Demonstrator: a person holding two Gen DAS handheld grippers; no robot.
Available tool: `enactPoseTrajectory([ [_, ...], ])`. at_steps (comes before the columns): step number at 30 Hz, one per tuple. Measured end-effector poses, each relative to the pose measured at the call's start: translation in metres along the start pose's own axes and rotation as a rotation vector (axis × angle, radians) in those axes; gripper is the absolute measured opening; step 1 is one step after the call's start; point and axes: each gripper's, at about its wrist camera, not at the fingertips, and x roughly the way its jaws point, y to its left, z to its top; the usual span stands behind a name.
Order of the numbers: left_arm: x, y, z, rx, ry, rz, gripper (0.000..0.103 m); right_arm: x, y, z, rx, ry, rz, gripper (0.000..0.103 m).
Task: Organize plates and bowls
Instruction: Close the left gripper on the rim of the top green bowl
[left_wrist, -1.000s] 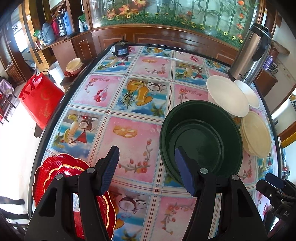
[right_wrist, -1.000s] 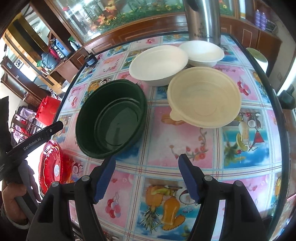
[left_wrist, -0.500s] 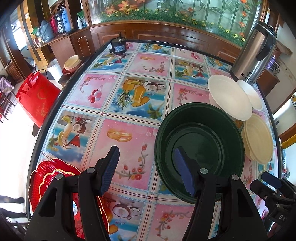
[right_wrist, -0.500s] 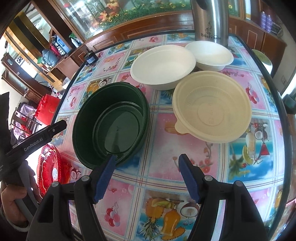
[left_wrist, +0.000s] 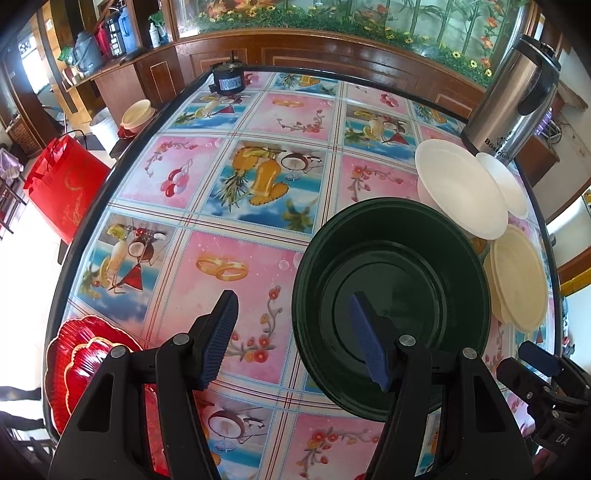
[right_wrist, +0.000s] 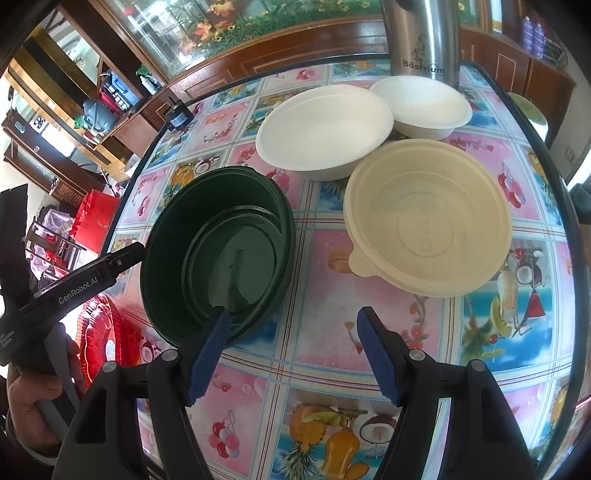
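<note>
A stack of nested dark green bowls (left_wrist: 391, 295) (right_wrist: 221, 251) sits mid-table. My left gripper (left_wrist: 293, 336) is open and straddles the stack's left rim, right finger over the inside, left finger outside, pads not touching. My right gripper (right_wrist: 295, 350) is open above the tablecloth, its left fingertip overlapping the green stack's near rim. Behind are a large white bowl (left_wrist: 458, 188) (right_wrist: 325, 125), a small white bowl (left_wrist: 506, 184) (right_wrist: 424, 103) and a cream bowl (left_wrist: 521, 277) (right_wrist: 428, 218). Red scalloped plates (left_wrist: 85, 362) (right_wrist: 107, 339) lie at the near left edge.
A steel thermos (left_wrist: 513, 99) (right_wrist: 424, 37) stands at the table's far right behind the white bowls. A small black device (left_wrist: 227, 79) sits at the far edge. The round table (left_wrist: 258, 122) has a patterned cloth. A red bag (left_wrist: 62, 192) stands on the floor to the left.
Both grippers have drifted closer to the green stack. In the left wrist view the stack has slid left under the right finger; in the right wrist view its rim now meets the left fingertip.
</note>
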Motion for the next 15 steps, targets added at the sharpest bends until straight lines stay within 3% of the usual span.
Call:
enactPoseTrajectory([
  [15, 0.019, -0.007, 0.008, -0.019, 0.033, 0.007, 0.063, 0.014, 0.002, 0.012, -0.002, 0.018, 0.014, 0.073],
])
